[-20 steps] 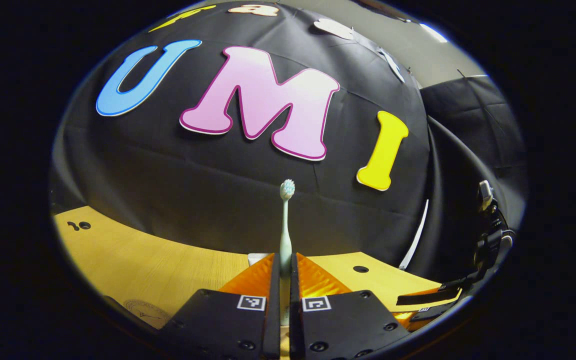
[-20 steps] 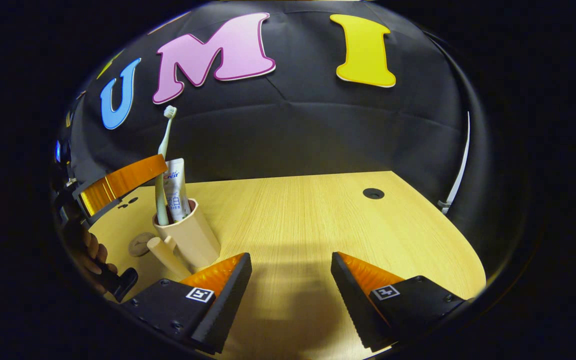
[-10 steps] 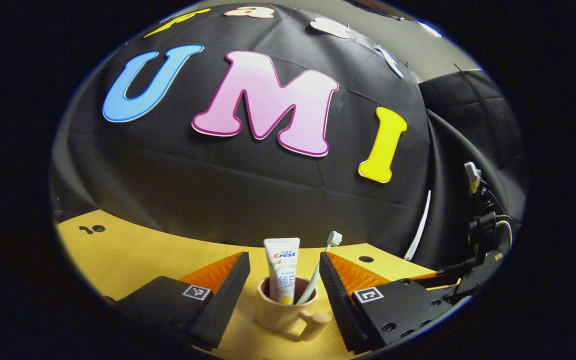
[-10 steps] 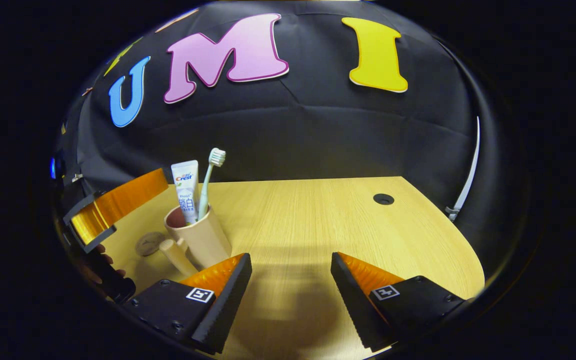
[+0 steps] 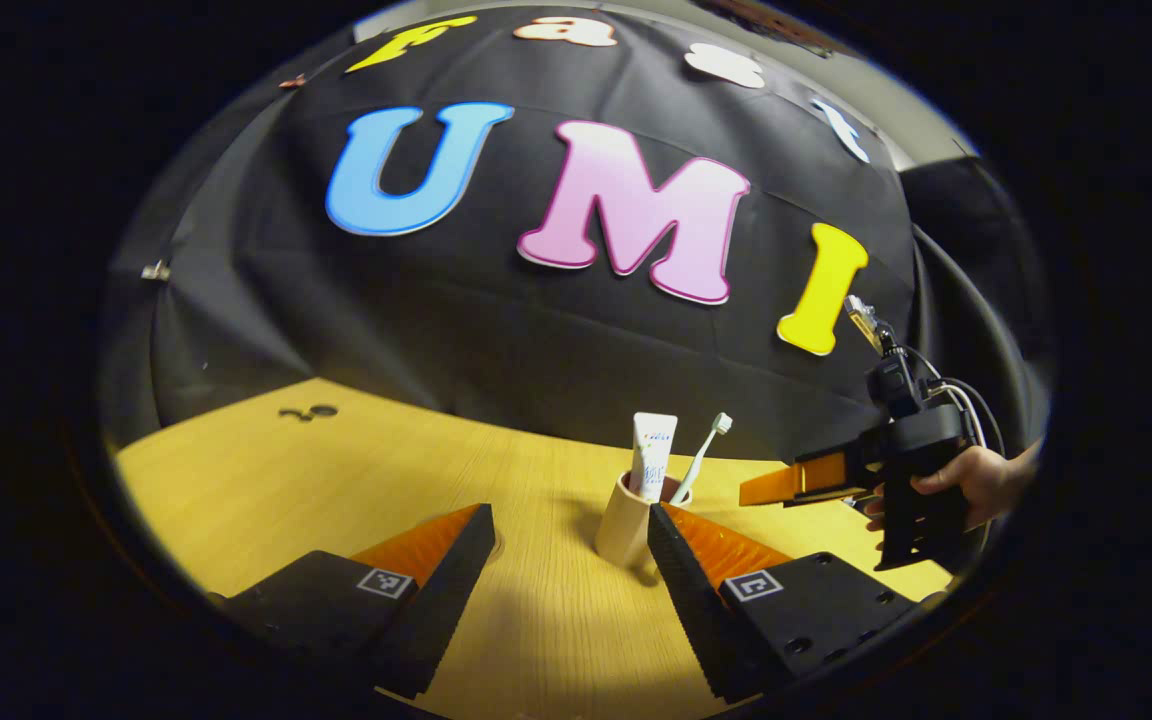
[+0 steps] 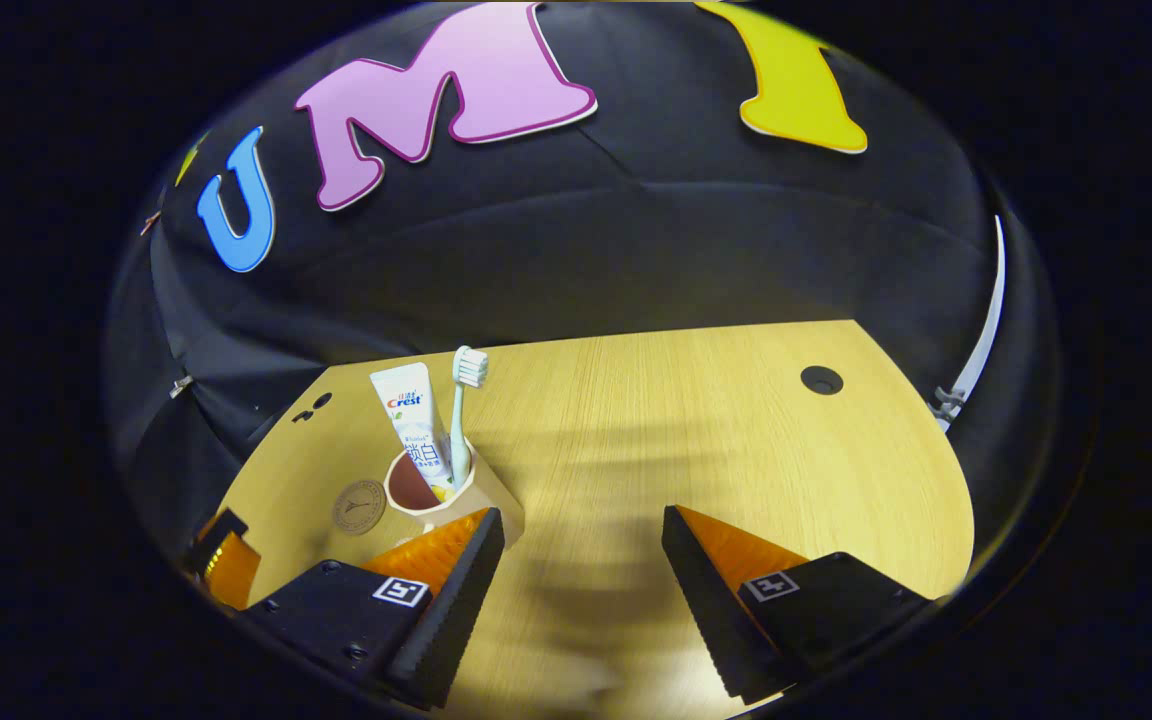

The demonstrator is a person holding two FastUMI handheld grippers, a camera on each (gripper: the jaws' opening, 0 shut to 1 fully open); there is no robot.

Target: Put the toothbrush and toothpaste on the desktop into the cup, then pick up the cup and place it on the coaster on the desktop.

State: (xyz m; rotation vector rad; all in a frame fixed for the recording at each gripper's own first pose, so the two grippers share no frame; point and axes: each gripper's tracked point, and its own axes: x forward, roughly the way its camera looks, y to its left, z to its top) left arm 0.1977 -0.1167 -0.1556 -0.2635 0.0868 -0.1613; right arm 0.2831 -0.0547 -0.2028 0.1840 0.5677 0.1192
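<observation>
My left claw (image 5: 568, 540) is wide open, holding nothing; the cup (image 5: 626, 517) with toothpaste (image 5: 653, 455) and toothbrush (image 5: 704, 452) stands just beyond its right finger on the worktop (image 5: 316, 480). My right claw (image 6: 582, 545) is also wide and empty, cup (image 6: 456, 495) beside its left finger, coaster (image 6: 359, 506) near.

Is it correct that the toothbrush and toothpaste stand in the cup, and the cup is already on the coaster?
Not quite. In the right gripper view the cup, holding the toothbrush and toothpaste, stands on the desktop beside the coaster, not on it.
</observation>
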